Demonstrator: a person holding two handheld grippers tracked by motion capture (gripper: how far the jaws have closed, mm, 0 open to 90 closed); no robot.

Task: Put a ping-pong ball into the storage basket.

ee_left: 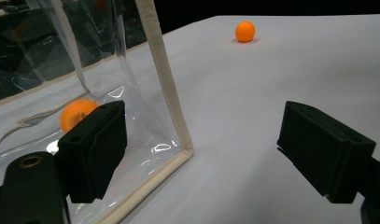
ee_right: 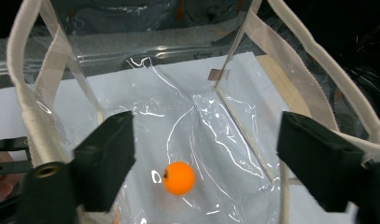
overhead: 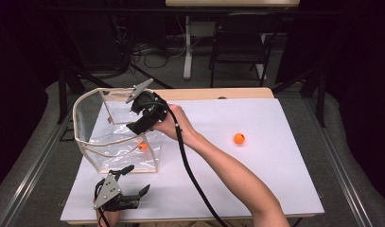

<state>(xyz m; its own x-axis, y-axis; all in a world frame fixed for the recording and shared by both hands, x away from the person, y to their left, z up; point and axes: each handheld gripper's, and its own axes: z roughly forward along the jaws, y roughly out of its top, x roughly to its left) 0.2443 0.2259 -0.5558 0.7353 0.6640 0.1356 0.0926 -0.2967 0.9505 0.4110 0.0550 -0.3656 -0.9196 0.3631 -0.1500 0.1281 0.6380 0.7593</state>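
Now hovering over the open mouth of the clear bag (overhead: pixel 115 137), right gripper (overhead: pixel 144 115) pointing down into it, jaws spread wide with nothing between the pads. Sitting loose on the bag's floor, well below those jaws in the right gripper view: one orange ball (ee_right: pixel 178 178), resting on crinkled clear plastic, touching neither pad. Showing through the bag's front wall in the high view too, that same ball (overhead: pixel 143 146), near the lower right corner.

Standing upright on the white bench (overhead: pixel 256 184), bag trimmed with cream edging, rim held open, handles arching up at either side of the right gripper view.

Waiting near the front edge of the bench, left gripper (overhead: pixel 131 189), just in front of the bag's near corner, jaws gaping wide and gripping nothing. Framing the bag's cream corner seam between those jaws in the left gripper view, with the ball inside showing as an orange blur behind the plastic, partly hidden by one pad.

Lying out in the open on the bench, well apart from the bag and from both grippers: a second orange ball (overhead: pixel 239 138), untouched, sitting right of the bag.
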